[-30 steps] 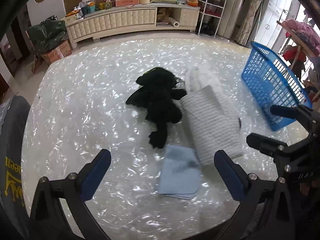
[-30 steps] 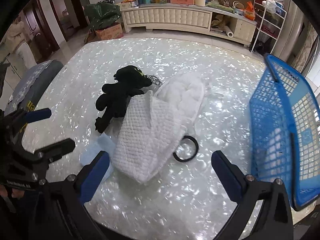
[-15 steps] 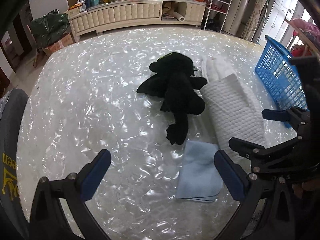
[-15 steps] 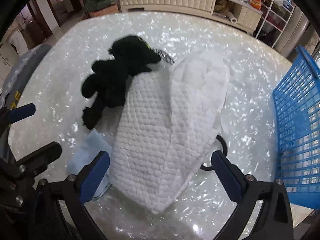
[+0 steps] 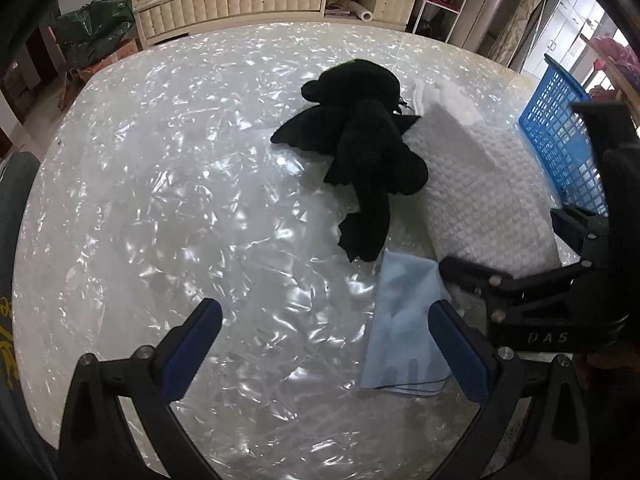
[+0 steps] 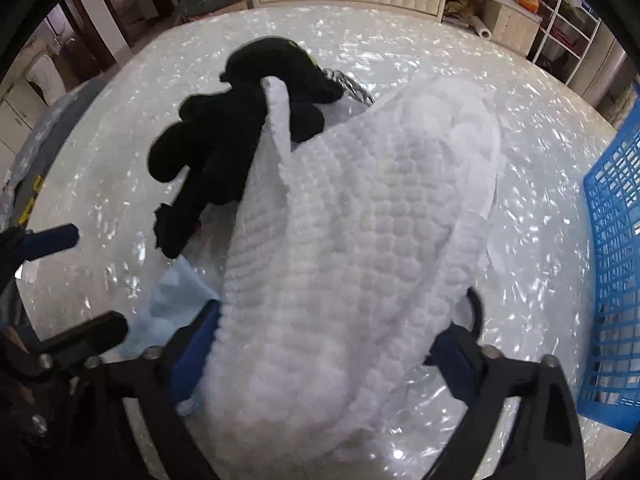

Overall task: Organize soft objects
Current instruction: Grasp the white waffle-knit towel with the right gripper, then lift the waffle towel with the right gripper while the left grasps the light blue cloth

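A white knobbly towel (image 6: 360,248) lies folded on the shiny table (image 5: 160,200); its near end sits between the open fingers of my right gripper (image 6: 324,344), which straddles it. The towel also shows in the left wrist view (image 5: 484,196). A black plush toy (image 5: 364,148) lies left of the towel, touching it, and shows in the right wrist view (image 6: 240,132). A light blue cloth (image 5: 408,328) lies flat by the toy's tail. My left gripper (image 5: 324,344) is open and empty, low over the table left of the cloth.
A blue plastic basket (image 6: 612,272) stands at the table's right edge. A black ring (image 6: 476,312) lies partly under the towel. A metal chain (image 6: 352,84) lies behind the toy. A cabinet (image 5: 240,0) and shelves stand beyond the table.
My right gripper has moved forward and down so its open fingers now straddle the towel's near end. My left gripper has drifted left and closer to the table.
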Demonstrator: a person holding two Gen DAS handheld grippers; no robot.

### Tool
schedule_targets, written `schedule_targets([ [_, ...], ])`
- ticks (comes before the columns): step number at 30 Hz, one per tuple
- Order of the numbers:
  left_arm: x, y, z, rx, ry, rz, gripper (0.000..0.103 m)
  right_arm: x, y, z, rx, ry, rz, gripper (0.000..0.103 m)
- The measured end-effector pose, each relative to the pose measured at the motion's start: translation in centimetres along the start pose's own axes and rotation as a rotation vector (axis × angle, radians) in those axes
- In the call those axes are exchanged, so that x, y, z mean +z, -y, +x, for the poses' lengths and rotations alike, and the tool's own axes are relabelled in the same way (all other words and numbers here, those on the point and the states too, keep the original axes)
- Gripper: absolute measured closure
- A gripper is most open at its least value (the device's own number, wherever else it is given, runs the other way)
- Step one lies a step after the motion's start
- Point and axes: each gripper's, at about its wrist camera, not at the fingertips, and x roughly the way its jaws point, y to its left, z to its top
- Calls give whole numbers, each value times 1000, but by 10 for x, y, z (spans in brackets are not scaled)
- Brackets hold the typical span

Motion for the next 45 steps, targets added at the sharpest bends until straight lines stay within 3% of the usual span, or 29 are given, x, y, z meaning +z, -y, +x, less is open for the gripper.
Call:
schedule_targets([
  [2, -1, 2, 2, 0, -6, 6, 1, 2, -2, -6, 28, 13, 8, 47],
  [10, -2, 7, 8, -38, -26, 19, 1, -4, 13, -26, 81, 44, 56, 69],
  [19, -4, 27, 23, -63, -56, 51, 1, -7, 40, -65, 105, 126, 84, 72],
  [27, -4, 54, 34, -67, -66, 79, 1, -31, 60, -100, 103, 186, 88, 72],
  [35, -2, 73, 48, -35, -87, 92, 1, -39, 74, -103, 119, 185, 117, 72],
  [40, -4, 92, 57, 36, -102, 122, 1, -38, 77, -98, 129, 172, 124, 72],
  [42, -7, 104, 60, 57, -105, 142, 6, -35, 77, -99, 131, 173, 127, 72],
  [44, -7, 112, 58, 50, -94, 149, 26, -35, 78, -101, 129, 177, 126, 72],
  [45, -8, 119, 55, 48, -87, 153, 31, -35, 78, -101, 128, 178, 127, 72],
])
